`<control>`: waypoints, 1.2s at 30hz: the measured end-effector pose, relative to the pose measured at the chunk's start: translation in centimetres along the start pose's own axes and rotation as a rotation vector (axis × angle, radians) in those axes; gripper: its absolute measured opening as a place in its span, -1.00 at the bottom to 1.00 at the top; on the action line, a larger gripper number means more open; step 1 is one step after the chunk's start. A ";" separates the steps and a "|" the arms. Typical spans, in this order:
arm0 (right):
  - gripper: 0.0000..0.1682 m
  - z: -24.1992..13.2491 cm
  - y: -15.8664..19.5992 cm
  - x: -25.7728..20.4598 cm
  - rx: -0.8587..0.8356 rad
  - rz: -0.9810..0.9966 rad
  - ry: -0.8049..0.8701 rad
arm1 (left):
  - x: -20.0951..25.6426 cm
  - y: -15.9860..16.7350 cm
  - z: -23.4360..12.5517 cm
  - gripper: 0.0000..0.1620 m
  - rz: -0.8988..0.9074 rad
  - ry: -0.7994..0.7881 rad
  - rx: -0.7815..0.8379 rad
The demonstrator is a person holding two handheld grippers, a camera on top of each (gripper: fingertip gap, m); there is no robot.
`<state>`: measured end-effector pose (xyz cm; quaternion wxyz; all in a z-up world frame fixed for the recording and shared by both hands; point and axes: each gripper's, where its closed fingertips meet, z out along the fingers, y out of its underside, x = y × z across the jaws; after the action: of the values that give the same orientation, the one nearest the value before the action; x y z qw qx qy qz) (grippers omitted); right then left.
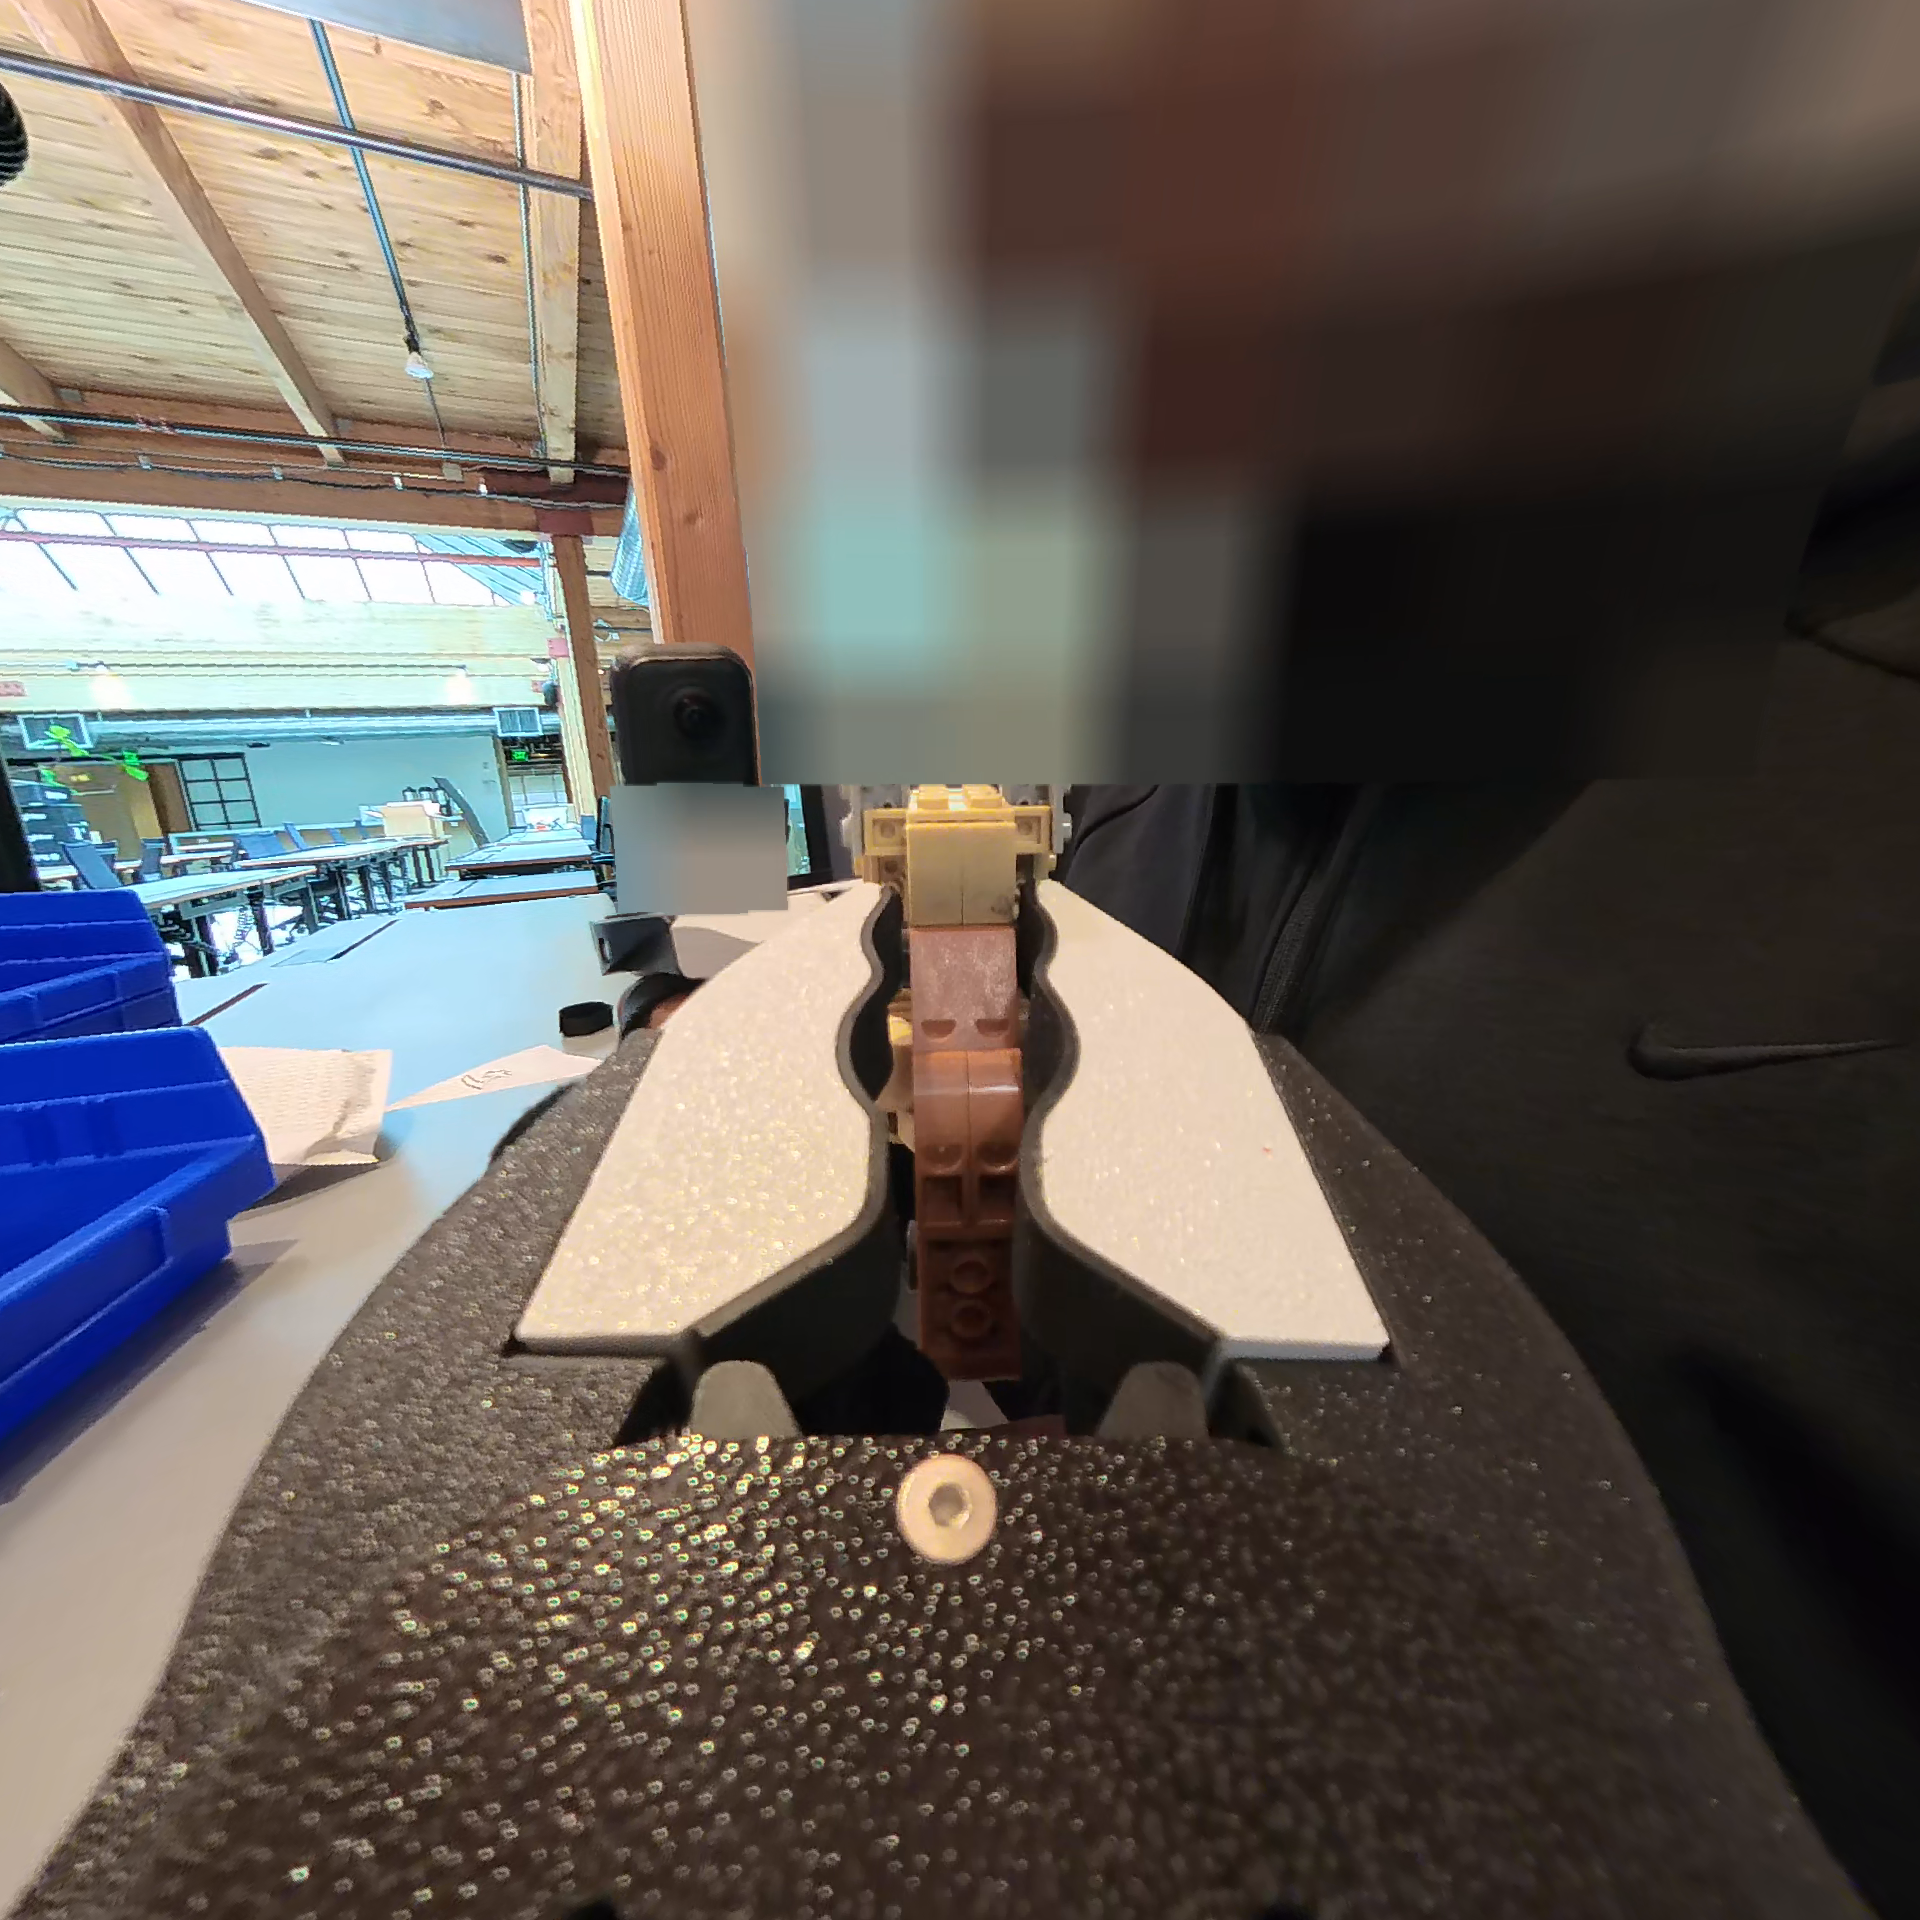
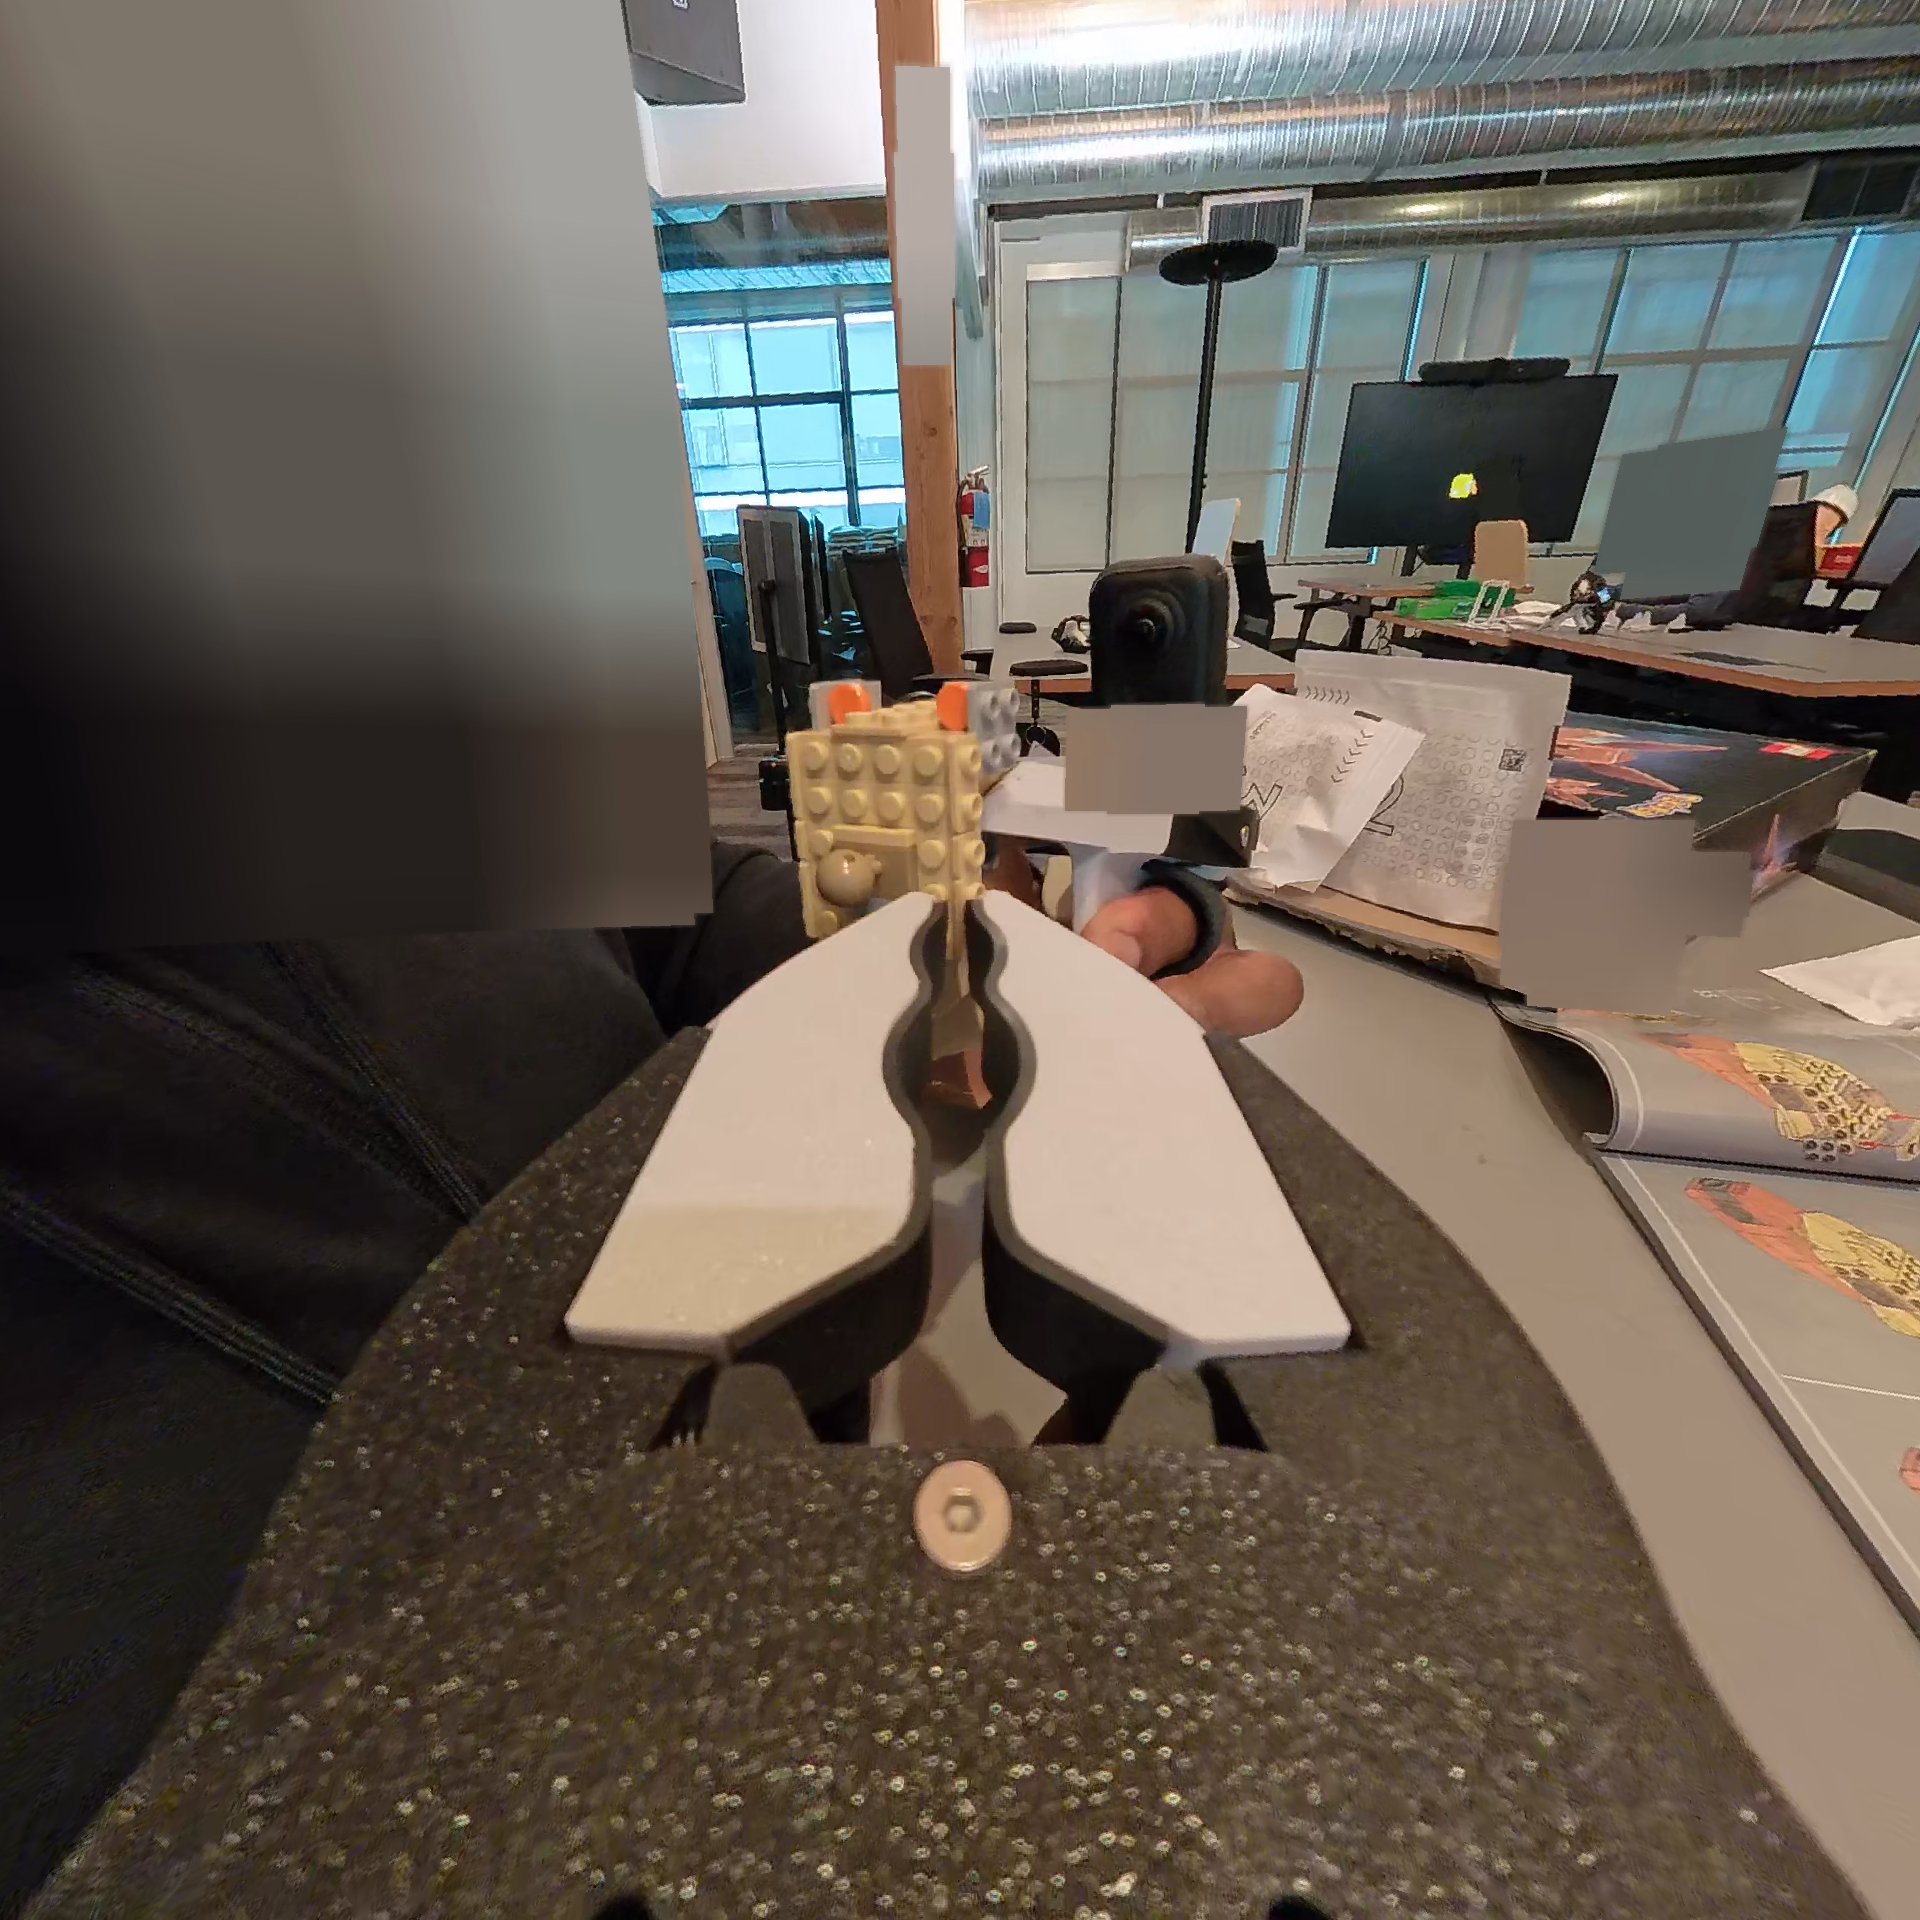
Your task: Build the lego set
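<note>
Both grippers clamp the same lego assembly (image 1: 961, 1049), held up off the grey table (image 1: 436, 997) in front of a person in a dark jacket (image 1: 1558, 1143). Left gripper (image 1: 958, 904): its pale, grainy fingers (image 1: 748, 1122) with wavy black inner edges pinch a narrow stack of glossy reddish-brown pieces, topped by tan bricks at the fingertips. Right gripper (image 2: 954, 914) closes tight on a thin tan-and-brown strip of the lego assembly (image 2: 888, 810) — above its tips sits a studded tan block with a round knob, two orange caps and a light grey studded brick. Behind that block the other gripper's camera (image 2: 1158, 634) and the hand (image 2: 1195, 956) holding it show, partly hidden. Blue plastic bins (image 1: 94, 1143) stand at the left beside crumpled paper (image 1: 312, 1101); at the right lie white printed bags (image 2: 1423, 790), a dark box (image 2: 1714, 779) and an open instruction booklet (image 2: 1766, 1195).
</note>
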<state>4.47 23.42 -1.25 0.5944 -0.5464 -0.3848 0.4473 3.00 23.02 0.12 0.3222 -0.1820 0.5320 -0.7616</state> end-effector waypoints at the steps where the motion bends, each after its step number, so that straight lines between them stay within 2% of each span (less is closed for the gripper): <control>1: -0.96 0.0 0.0 0.0 0.000 0.000 0.003 | 0.0 0.0 0.0 -0.74 0.001 -0.001 -0.002; 12: -0.95 0.0 0.1 0.4 -0.026 -0.024 0.068 | -0.5 -0.3 0.0 -0.74 0.040 -0.033 -0.003; 15: -0.93 -0.5 -0.3 2.0 -0.016 -0.024 0.148 | -2.1 -0.3 -0.2 -0.74 0.064 -0.129 -0.001; 16: -0.88 -0.8 -0.5 2.7 -0.005 -0.011 0.171 | -2.4 -0.5 -0.2 -0.74 0.074 -0.154 0.010; 20: -0.83 -2.1 -0.7 4.1 0.073 0.122 0.189 | -5.3 -1.9 -1.6 -0.74 0.041 -0.342 0.115; 24: -0.76 -1.7 0.4 4.8 0.065 0.200 0.196 | -7.5 -2.7 -3.2 -0.75 -0.024 -0.502 0.228; 30: -0.66 0.3 1.4 5.1 0.036 0.233 0.219 | -8.5 -3.5 -4.4 -0.75 -0.126 -0.597 0.454; 36: -0.65 1.2 0.7 5.2 0.068 0.249 0.226 | -8.5 -3.6 -5.4 -0.75 -0.227 -0.573 0.675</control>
<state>4.82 28.75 -1.95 0.5922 -0.6161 -0.2294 0.4659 4.76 33.39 2.07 0.4124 -0.3274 0.1203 -0.8416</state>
